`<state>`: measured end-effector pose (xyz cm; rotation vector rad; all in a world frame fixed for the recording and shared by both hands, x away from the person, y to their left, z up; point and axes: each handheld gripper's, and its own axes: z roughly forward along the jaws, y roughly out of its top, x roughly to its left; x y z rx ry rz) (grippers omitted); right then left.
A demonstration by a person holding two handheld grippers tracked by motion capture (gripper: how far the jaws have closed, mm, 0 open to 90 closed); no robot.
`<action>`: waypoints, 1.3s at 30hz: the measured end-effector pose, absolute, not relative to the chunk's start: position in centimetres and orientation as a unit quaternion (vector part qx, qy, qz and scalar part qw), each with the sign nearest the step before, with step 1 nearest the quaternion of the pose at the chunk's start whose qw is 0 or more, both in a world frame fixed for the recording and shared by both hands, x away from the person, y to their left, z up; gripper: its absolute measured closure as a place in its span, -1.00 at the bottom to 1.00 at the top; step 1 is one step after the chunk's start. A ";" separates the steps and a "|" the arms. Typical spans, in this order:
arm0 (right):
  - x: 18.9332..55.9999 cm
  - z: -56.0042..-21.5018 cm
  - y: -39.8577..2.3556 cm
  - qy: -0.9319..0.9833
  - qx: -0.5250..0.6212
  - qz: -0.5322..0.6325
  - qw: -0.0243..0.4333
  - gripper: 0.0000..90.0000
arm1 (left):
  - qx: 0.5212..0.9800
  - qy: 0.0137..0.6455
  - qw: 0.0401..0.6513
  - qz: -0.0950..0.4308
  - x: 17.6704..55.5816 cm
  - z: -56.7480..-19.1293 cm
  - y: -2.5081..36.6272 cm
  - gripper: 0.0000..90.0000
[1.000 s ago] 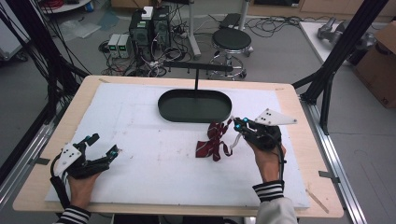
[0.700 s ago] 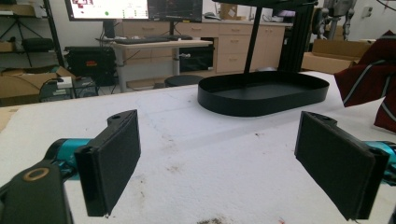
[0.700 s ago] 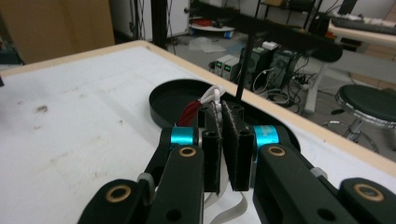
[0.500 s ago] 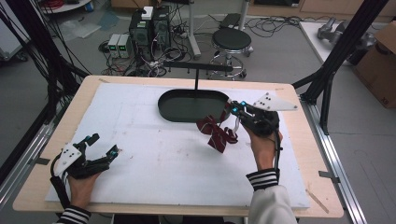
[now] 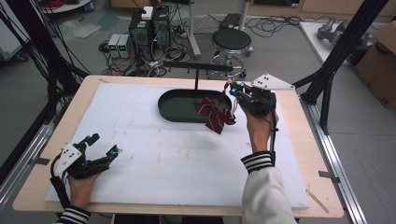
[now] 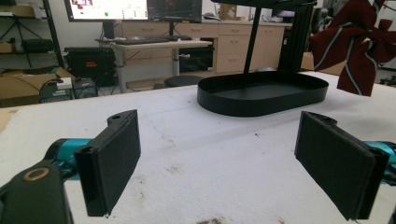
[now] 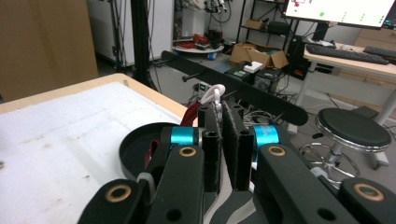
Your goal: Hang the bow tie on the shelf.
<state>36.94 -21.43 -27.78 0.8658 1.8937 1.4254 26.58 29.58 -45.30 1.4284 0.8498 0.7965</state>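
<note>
High view: right gripper [image 5: 232, 95] was clamped on a dark red striped fabric bow [image 5: 214, 113], dangling over the black oval tray's [image 5: 170, 110] right rim. Left gripper [image 5: 103, 148] sat open, idle. Risk: bow snags the rim, lands half outside.

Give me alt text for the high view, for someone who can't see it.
The right gripper, shut on a dark red striped bow, holds it in the air above the right end of a black oval tray on a white table. The left gripper rests open near the table's front left corner.
</note>
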 end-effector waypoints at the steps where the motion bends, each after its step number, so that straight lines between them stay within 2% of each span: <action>1: 37.2 -27.7 -21.4 0.714 0.327 0.538 0.306 0.92 | 0.618 0.367 0.605 0.344 26.6 -45.3 29.6 -0.67; 18: 41.3 -27.6 -20.6 0.712 0.337 0.539 0.299 0.92 | 0.617 0.366 0.604 0.348 26.5 -45.3 29.5 -0.67; 39: 45.1 -26.7 -16.8 0.725 0.319 0.535 0.293 0.92 | 0.617 0.368 0.604 0.344 26.6 -45.3 29.6 -0.67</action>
